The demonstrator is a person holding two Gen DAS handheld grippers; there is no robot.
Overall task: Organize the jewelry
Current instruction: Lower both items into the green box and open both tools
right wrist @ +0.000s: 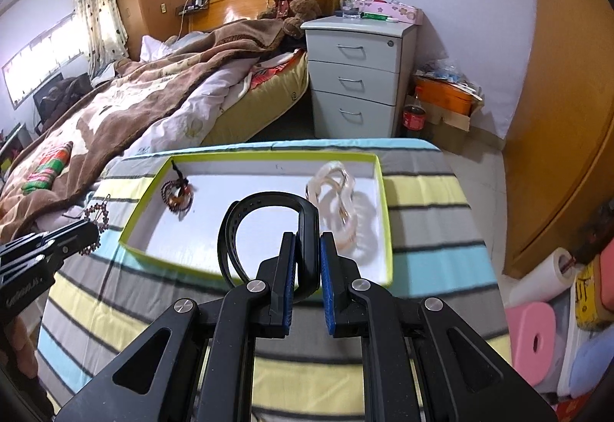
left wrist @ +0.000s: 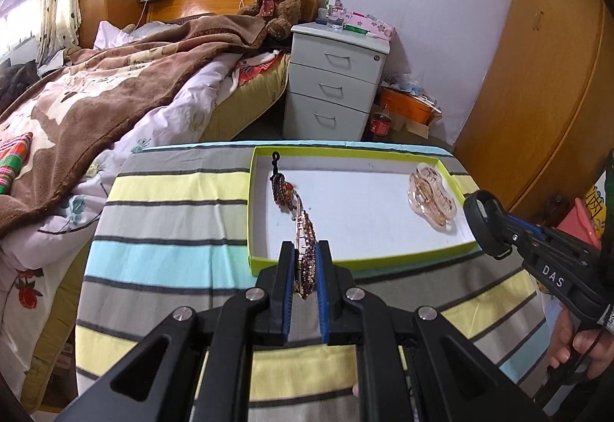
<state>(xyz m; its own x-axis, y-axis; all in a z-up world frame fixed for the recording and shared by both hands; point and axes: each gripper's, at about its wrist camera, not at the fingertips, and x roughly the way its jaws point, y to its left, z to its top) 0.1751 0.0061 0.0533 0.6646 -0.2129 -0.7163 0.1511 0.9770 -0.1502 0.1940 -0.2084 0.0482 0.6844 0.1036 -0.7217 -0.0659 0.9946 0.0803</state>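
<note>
A green-rimmed white tray [left wrist: 345, 151] [right wrist: 268, 154] lies on the striped cloth. A dark beaded bracelet [left wrist: 282, 187] [right wrist: 178, 193] sits in its left end, and a clear pinkish hair claw [left wrist: 431, 197] [right wrist: 339, 199] lies at its right end. My left gripper [left wrist: 305, 247] [right wrist: 86, 234] is shut on a rhinestone hair clip [left wrist: 305, 230] [right wrist: 96, 220], above the tray's near left edge. My right gripper [right wrist: 307, 257] [left wrist: 506, 234] is shut on a black wristband [right wrist: 268, 230] [left wrist: 481, 222], which it holds over the tray's near side.
The striped cloth [left wrist: 172, 253] covers a small table. A bed with a brown blanket [left wrist: 115, 95] lies to the left, and a white drawer cabinet [left wrist: 334, 88] stands behind. A wooden wardrobe [right wrist: 556, 115] is on the right, with rolls and boxes [right wrist: 537, 330] at the floor.
</note>
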